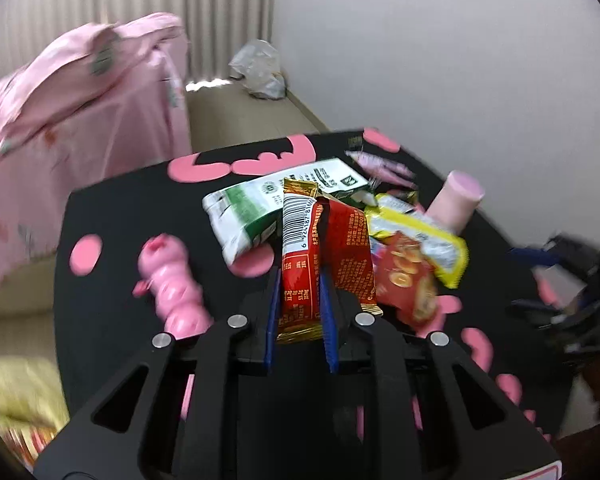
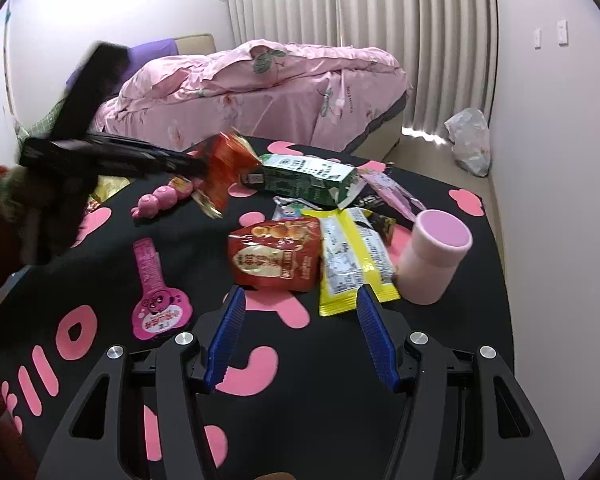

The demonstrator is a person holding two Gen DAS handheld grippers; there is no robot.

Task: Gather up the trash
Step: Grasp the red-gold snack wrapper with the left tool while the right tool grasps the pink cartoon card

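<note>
My left gripper (image 1: 300,280) is shut on a red snack wrapper (image 1: 300,264) with a barcode, held up off the black tablecloth (image 1: 112,216). The right wrist view shows that gripper (image 2: 198,166) from the side, with the wrapper (image 2: 224,168) hanging from its tip. My right gripper (image 2: 300,294) is open and holds nothing. It hovers just short of a red snack bag (image 2: 276,258) and a yellow wrapper (image 2: 356,256). Behind them lies a crushed green-and-white carton (image 2: 308,184).
A pink cup (image 2: 436,256) stands at the table's right. A pink caterpillar toy (image 2: 160,200) and a flat pink packet (image 2: 156,296) lie on the left. A bed with a pink quilt (image 2: 260,84) is beyond. A white plastic bag (image 2: 470,144) sits on the floor.
</note>
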